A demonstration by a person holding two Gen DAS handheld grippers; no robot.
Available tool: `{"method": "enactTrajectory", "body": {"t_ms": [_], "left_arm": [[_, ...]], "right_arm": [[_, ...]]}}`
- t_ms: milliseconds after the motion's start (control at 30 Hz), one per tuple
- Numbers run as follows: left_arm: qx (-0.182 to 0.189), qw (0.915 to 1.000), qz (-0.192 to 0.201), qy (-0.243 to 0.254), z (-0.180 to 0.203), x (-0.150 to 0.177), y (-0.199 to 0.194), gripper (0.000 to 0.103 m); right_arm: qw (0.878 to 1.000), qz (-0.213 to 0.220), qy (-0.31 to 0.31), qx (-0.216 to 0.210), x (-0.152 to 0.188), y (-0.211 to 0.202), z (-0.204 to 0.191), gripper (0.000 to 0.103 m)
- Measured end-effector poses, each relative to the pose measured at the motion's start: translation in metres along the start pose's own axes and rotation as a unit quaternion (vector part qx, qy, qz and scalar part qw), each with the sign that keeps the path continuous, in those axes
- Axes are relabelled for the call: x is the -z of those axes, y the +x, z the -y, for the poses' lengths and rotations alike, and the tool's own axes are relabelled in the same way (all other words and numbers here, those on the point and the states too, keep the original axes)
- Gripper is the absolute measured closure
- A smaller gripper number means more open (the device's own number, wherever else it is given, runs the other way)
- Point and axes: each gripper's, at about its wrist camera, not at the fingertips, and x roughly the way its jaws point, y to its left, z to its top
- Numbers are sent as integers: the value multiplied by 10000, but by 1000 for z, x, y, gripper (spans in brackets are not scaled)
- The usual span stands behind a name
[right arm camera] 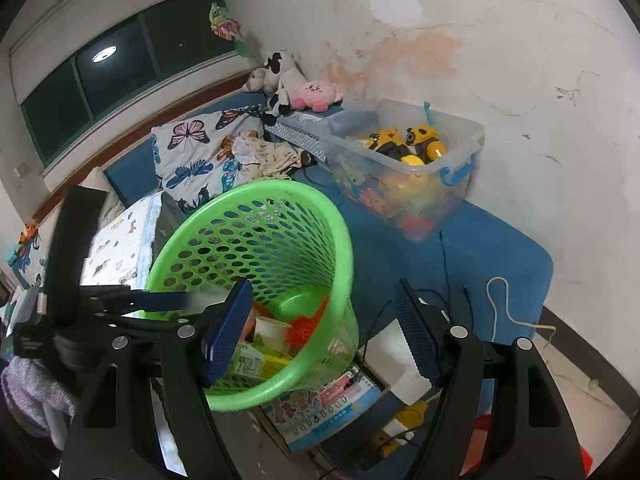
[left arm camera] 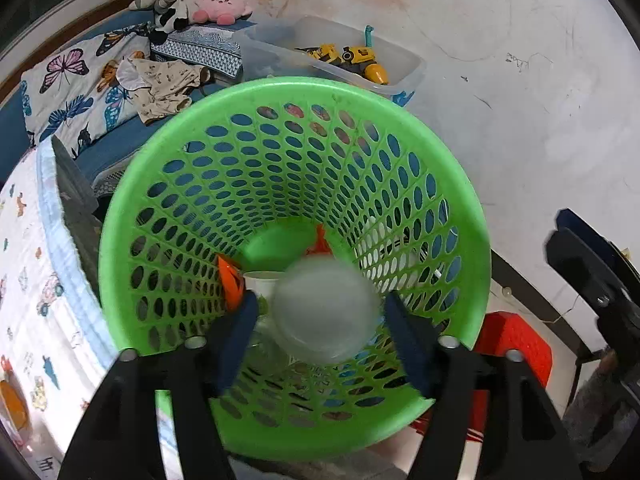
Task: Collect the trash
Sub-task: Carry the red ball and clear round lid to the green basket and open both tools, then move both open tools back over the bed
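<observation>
A green perforated basket (left arm camera: 460, 216) fills the left wrist view; it also shows in the right wrist view (right arm camera: 304, 208). My left gripper (left arm camera: 324, 320) is over its mouth, jaws apart. A blurred clear plastic bottle (left arm camera: 326, 312) lies between the fingers, end on; whether the pads touch it I cannot tell. Inside the basket lie orange wrappers (left arm camera: 230, 280), a white cup (left arm camera: 260, 280) and a green carton (right arm camera: 248, 360). My right gripper (right arm camera: 324, 332) is open and empty beside the basket's near rim. The left gripper (right arm camera: 168, 300) appears at the left there.
A clear bin of yellow toys (right arm camera: 408, 152) sits on the blue bed (right arm camera: 500, 256). Butterfly pillow (left arm camera: 72, 84) and plush toys (left arm camera: 220, 8) lie behind. A white box (right arm camera: 396, 360), a book (right arm camera: 320, 404), cables and a red stool (left arm camera: 516, 344) are below.
</observation>
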Motion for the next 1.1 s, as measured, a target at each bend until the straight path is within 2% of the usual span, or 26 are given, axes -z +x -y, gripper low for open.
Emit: {"method": "enactTrajectory", "body": {"t_ms": [100,200,400,633,867,1100], "left_arm": [[116,9999,63,-92,-1,-1,-2,28],[141,9996,198,-136,-2,-1,-13,28],[61,9964,818,-222,-10,15,-72,28],[-495,9855,1595,-309,-34,68,-154,13],[-612,9774,1747,-1021,-87,128,-202,12],[-1186,9643,1803,-1537,-141,194,-238,12]], "right_arm": [[10000,49,-41,69,3,-5,2,31],[10000,70,-46,28,4,-9,1,31],[9994,137,-202,-234,8,-20,-16,31],[9957,79,-413,-821,17,-33,-56,30],[9875,-189,-816,-1336,32,-29,-115,29],[9723,-453,-1328,-1871,48,-24,-184,29]]}}
